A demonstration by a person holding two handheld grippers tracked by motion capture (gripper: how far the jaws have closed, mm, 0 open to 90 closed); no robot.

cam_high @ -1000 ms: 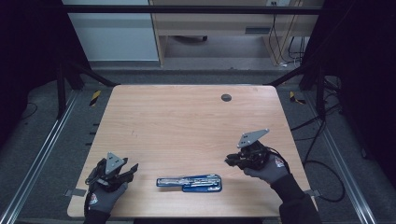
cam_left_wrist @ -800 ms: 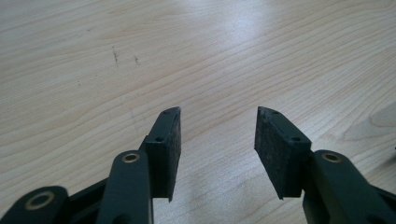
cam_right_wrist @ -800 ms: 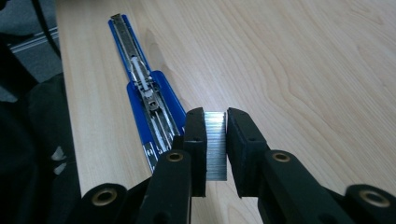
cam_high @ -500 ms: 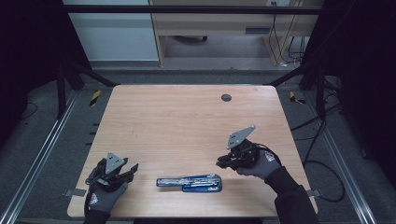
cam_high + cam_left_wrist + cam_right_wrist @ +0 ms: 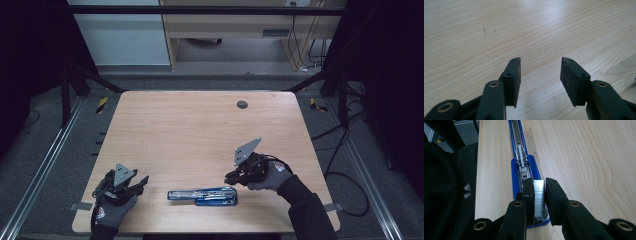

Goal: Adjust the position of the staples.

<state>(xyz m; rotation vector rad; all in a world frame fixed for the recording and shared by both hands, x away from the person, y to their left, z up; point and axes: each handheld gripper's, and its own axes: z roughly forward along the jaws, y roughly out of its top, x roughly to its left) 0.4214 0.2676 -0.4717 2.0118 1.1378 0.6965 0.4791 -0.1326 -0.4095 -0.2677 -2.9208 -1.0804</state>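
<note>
Above me, one camera looks down on the whole table (image 5: pixel 200 135); my two gripper cameras skim close over its wood.

Readable text: none in any of the three views.
Glove on the left hand (image 5: pixel 107 210): a small red and white mark sits on the back of the dark glove, at about 7 o'clock on the light wooden desk (image 5: pixel 200 135); too small to read.
Glove on the right hand (image 5: pixel 270 175): a similar red and white mark on its back, at about 4 o'clock; also too small to read.
Floor tape: yellow and black hazard stripes (image 5: pixel 101 104) on the floor at 10 o'clock beside the desk, and another such strip (image 5: pixel 313 103) at 2 o'clock; a warning pattern, no lettering.
</note>
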